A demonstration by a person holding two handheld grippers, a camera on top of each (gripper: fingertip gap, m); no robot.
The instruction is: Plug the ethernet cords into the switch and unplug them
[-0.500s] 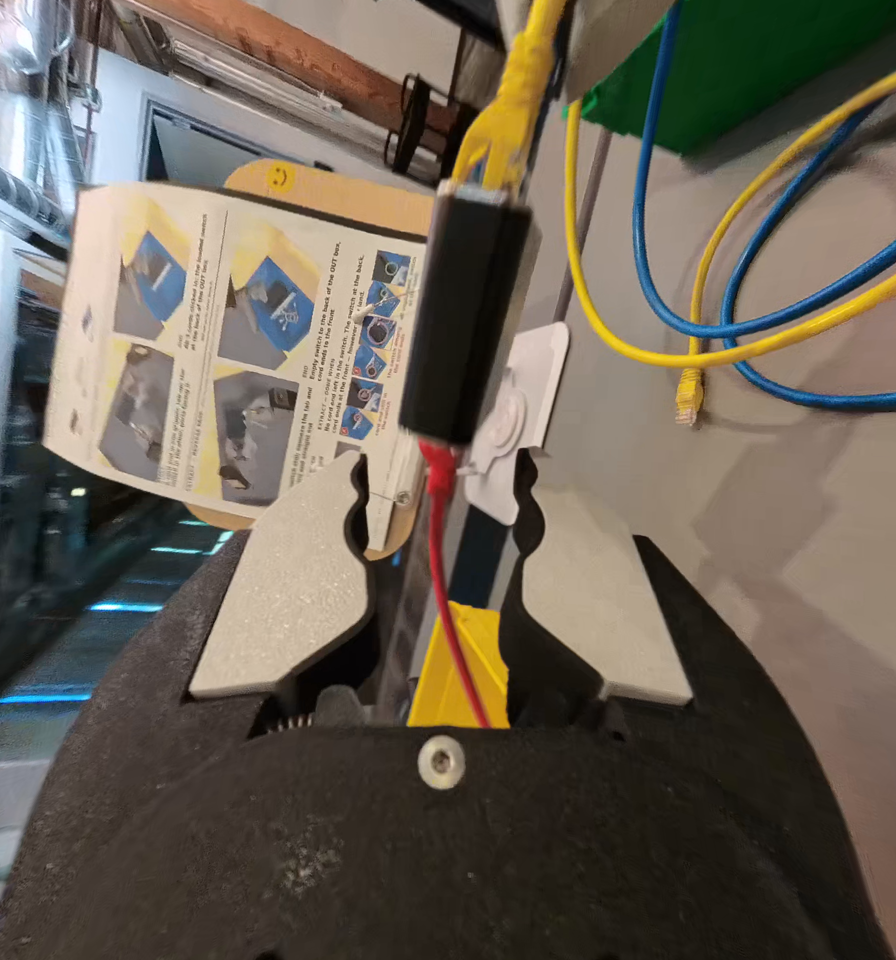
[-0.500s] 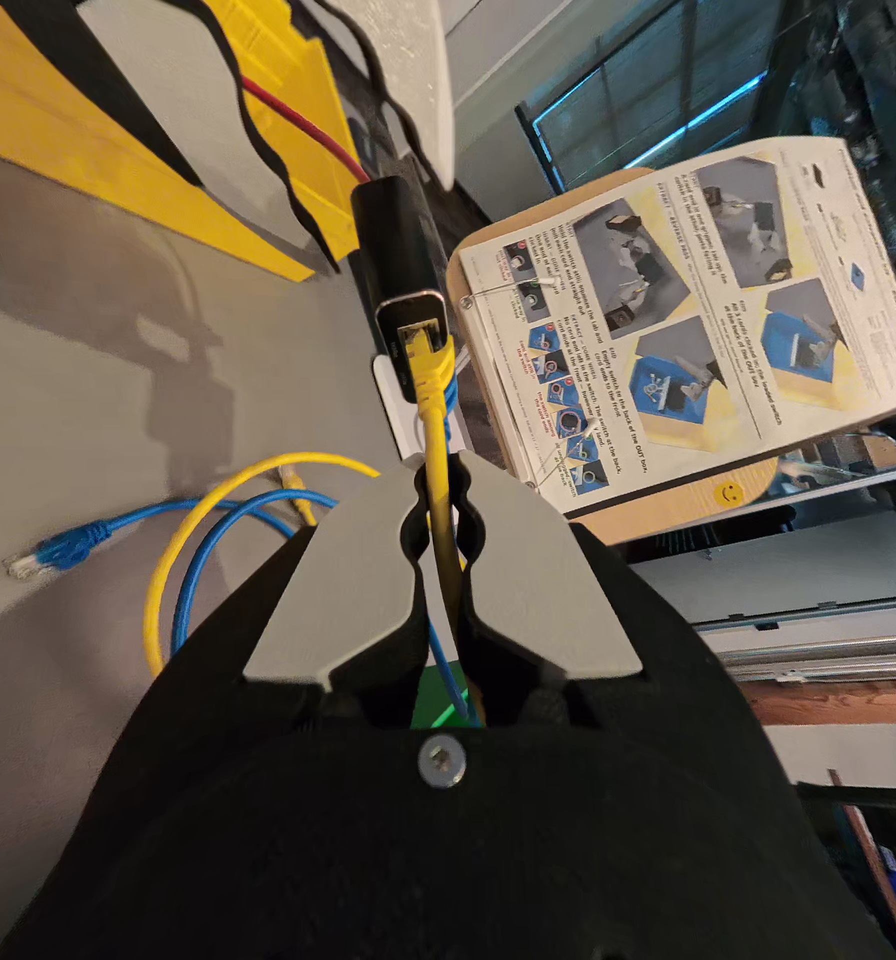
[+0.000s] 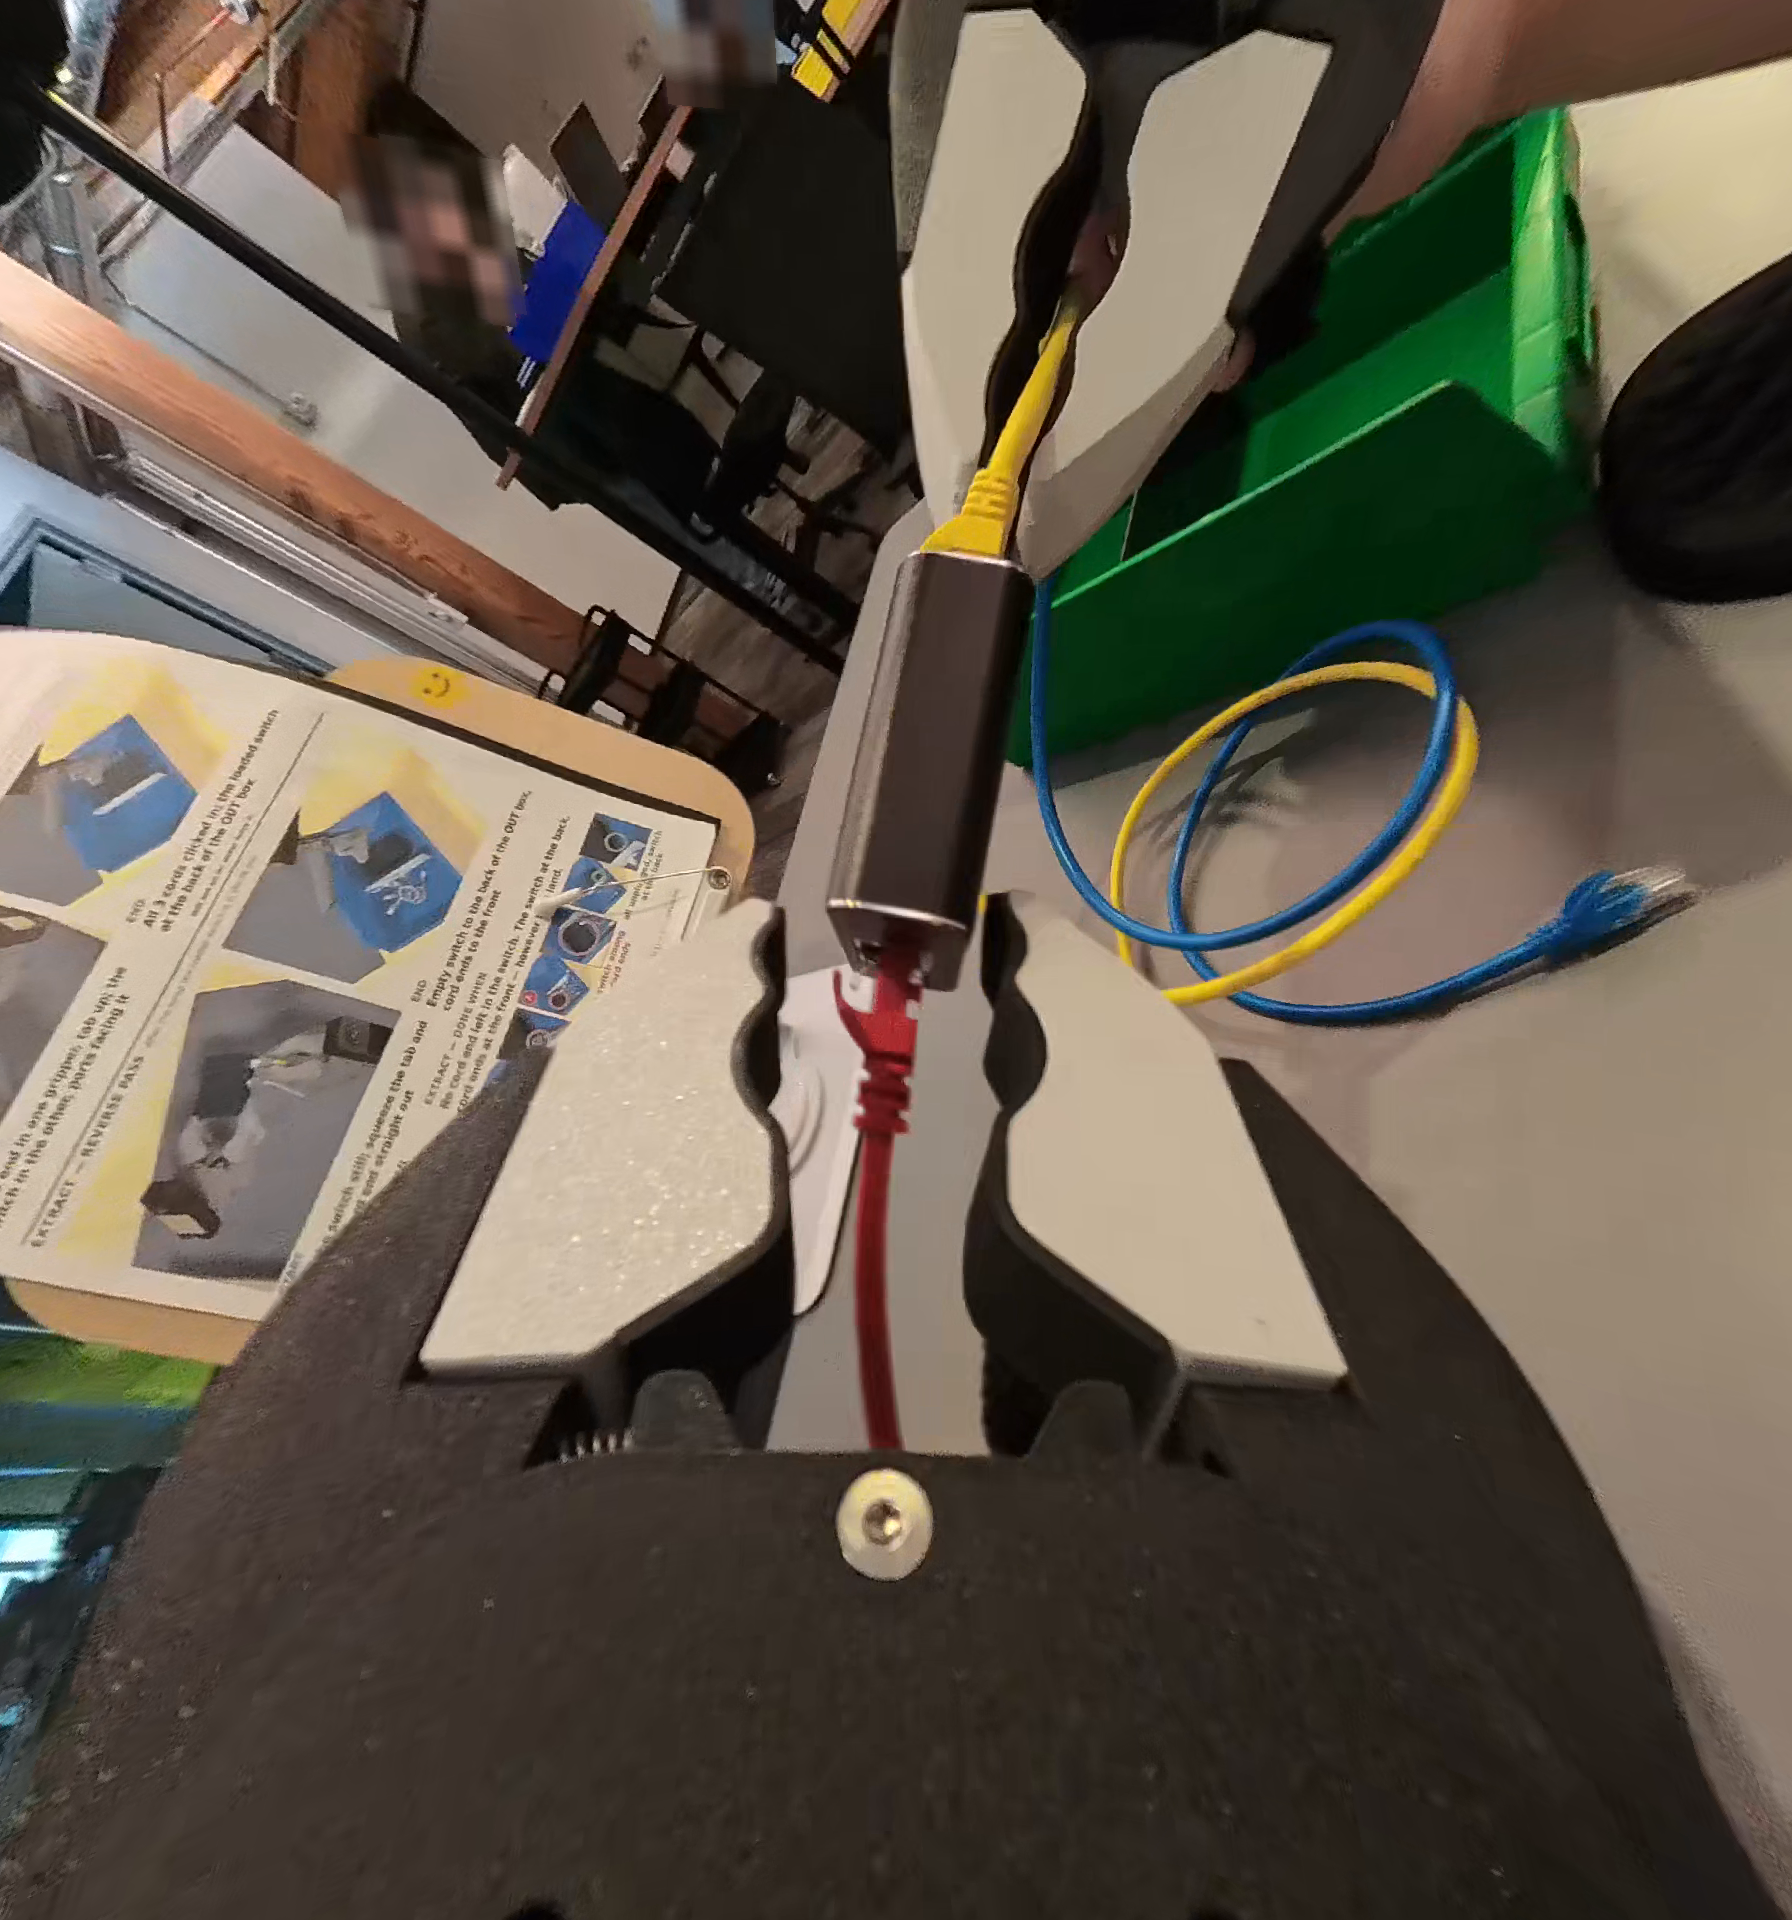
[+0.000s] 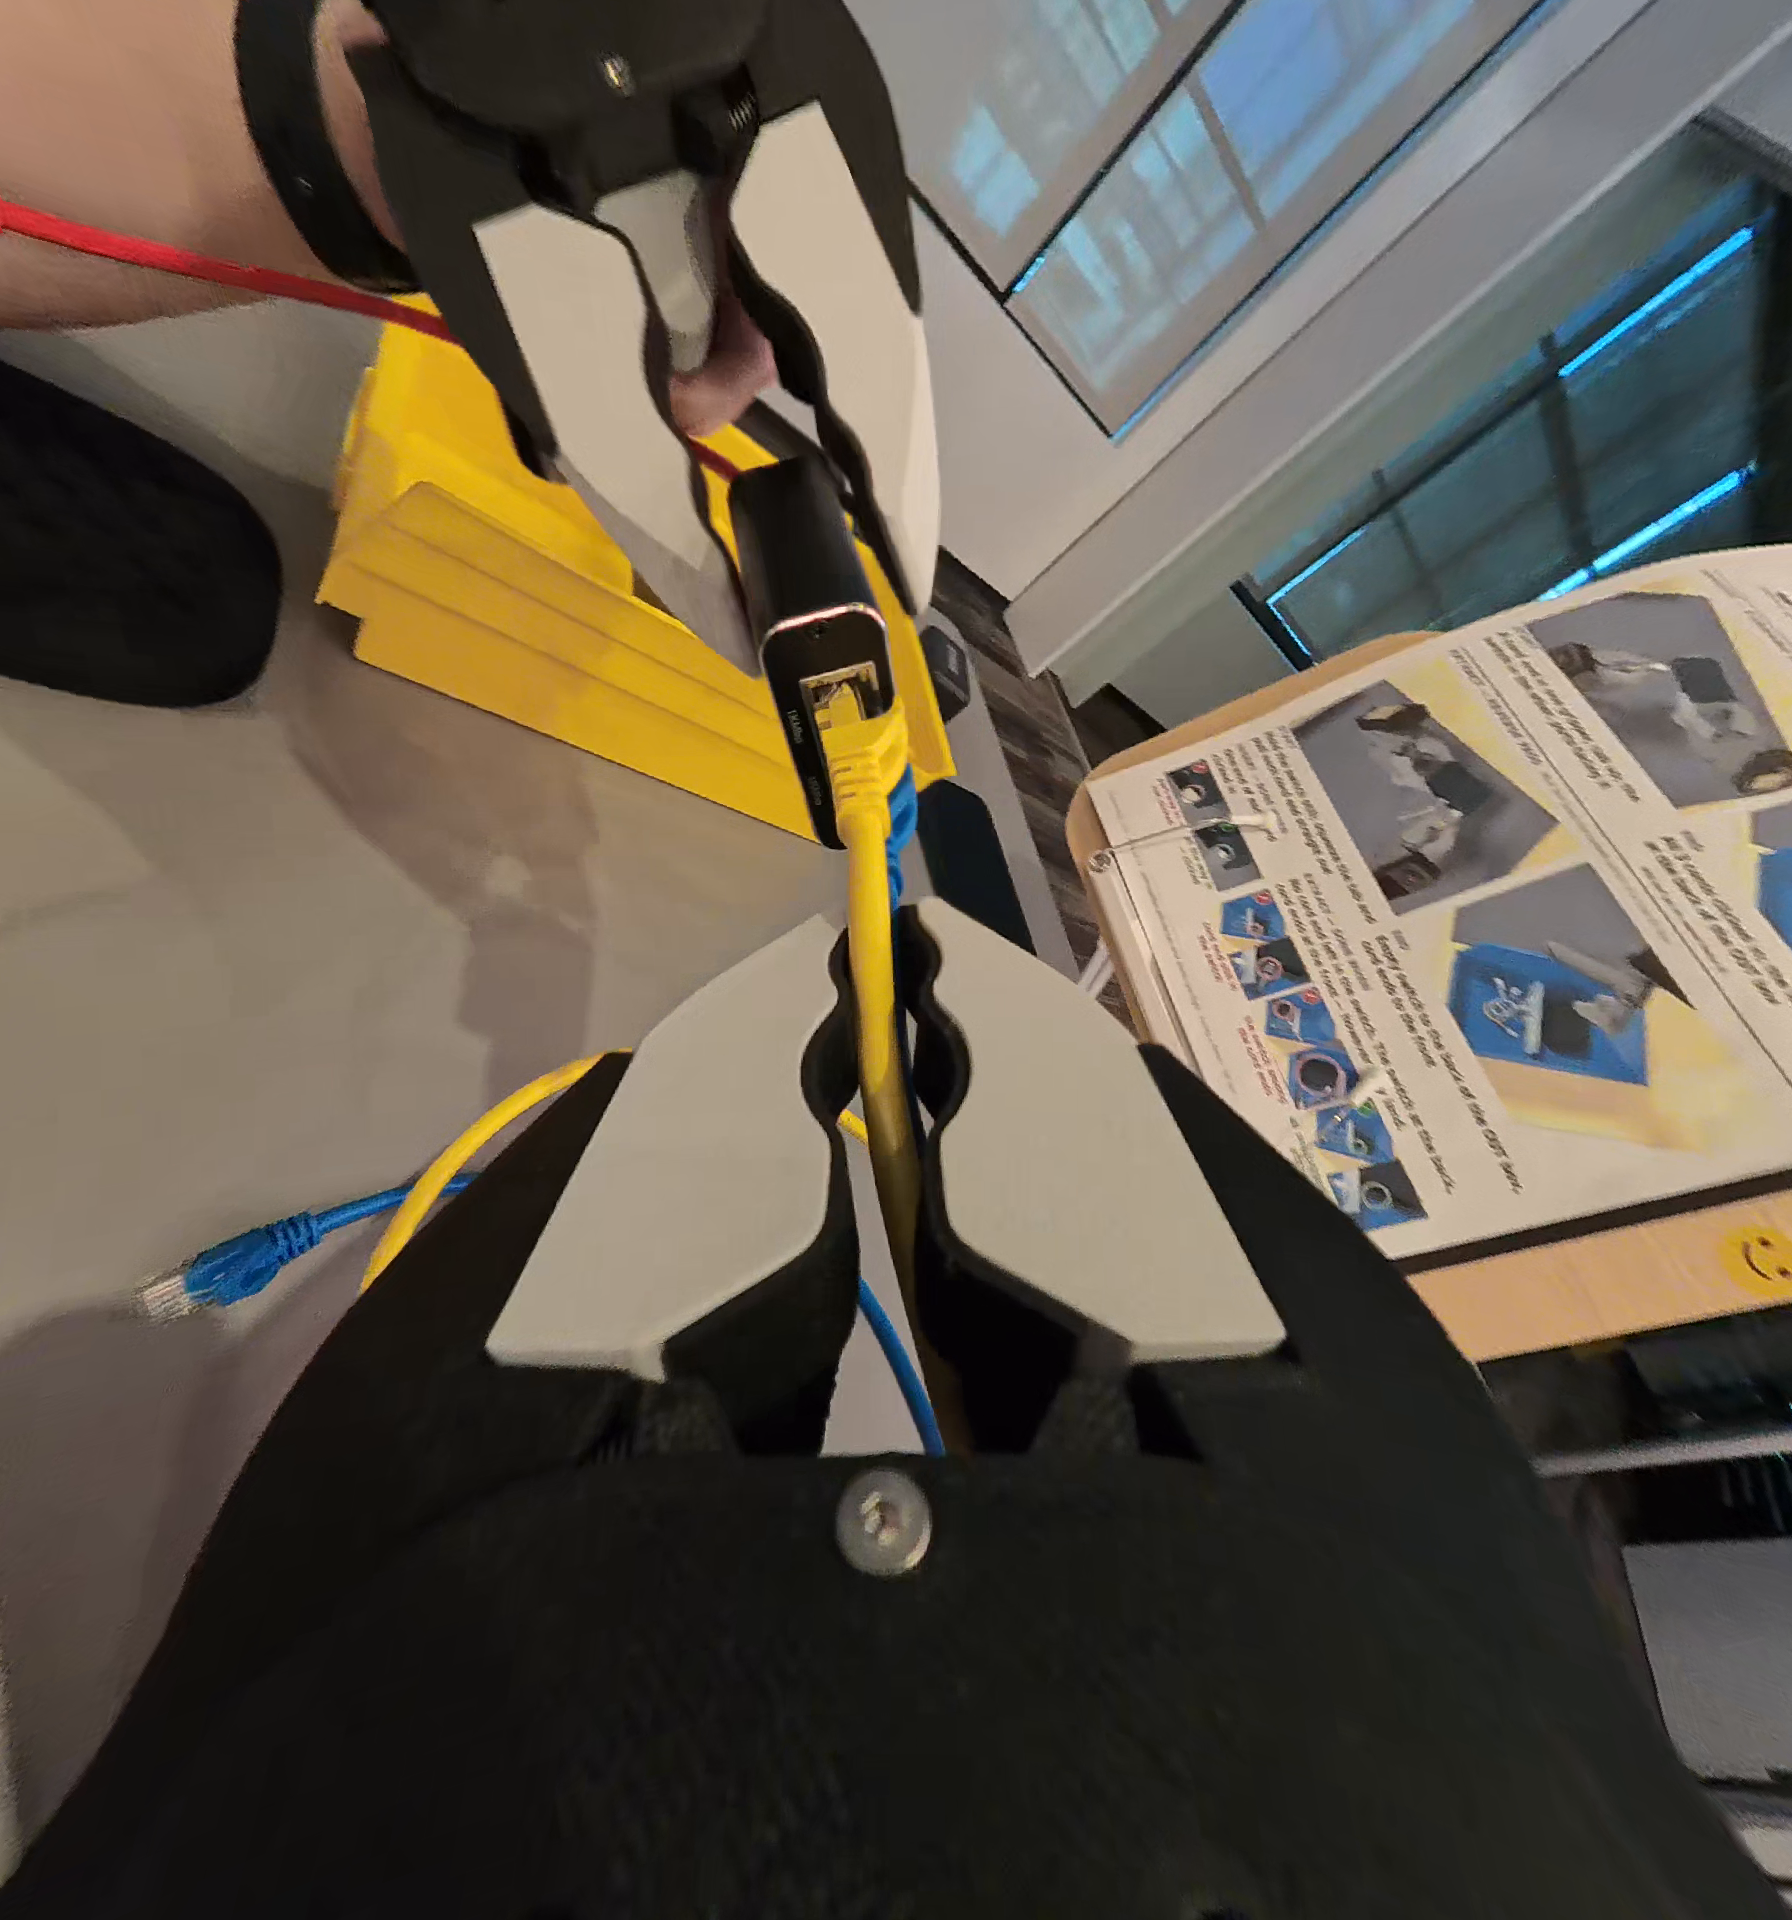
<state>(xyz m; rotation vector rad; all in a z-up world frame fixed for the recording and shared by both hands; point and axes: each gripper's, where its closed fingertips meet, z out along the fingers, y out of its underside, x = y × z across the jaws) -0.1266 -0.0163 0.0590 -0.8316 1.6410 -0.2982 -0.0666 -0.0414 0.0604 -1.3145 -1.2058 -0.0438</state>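
We see the black switch (image 3: 923, 769) hanging in the air between our two tools. The right hand-held gripper (image 4: 887, 935) is clenched on the yellow cord (image 4: 871, 914), whose plug sits in the switch's near port. The left hand-held gripper (image 3: 881, 925) has its jaws on either side of the switch's far end, above the red cord (image 3: 884, 1143); whether its pads press we cannot tell. A blue cord (image 3: 1598, 914) lies on the counter (image 3: 1494, 1195) right of it.

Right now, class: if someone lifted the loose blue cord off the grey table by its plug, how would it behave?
Probably floppy: the blue cord lies in loose loops. Likely light, being thin. Its coils overlap the yellow cord, so that might drag along.
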